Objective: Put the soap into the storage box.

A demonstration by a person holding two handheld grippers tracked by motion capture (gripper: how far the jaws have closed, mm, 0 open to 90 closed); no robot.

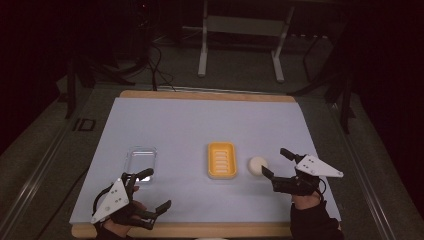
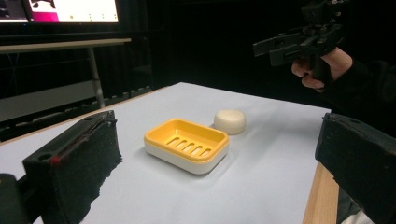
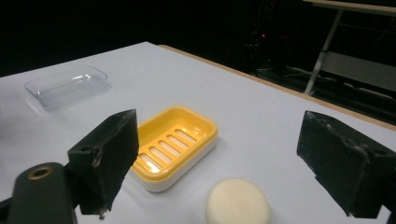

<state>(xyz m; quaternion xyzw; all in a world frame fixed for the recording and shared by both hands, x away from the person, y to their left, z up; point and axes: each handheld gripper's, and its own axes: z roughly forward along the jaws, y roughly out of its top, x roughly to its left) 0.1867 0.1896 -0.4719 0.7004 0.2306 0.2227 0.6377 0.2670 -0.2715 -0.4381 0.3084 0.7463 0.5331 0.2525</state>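
From where I stand, the one readable marking is the pale "ID" point(image 1: 83, 124) on the dark floor just off the left edge of the white table point(image 1: 165, 120). The lit screen point(image 2: 70, 10) beyond the table carries small marks too blurred to read.

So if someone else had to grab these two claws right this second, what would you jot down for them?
Right claw: open, empty, just beside the round cream soap, not touching it.
Left claw: open, empty, low at the near edge, close to the clear lid.
Yellow soap dish: mid-table, upright, nothing in it. The soap lies on the white mat just right of the dish; the lid lies flat to its left.
Done: nothing picked up.
Left, probably: grip the soap, set it in the dish, perhaps then fit the lid.
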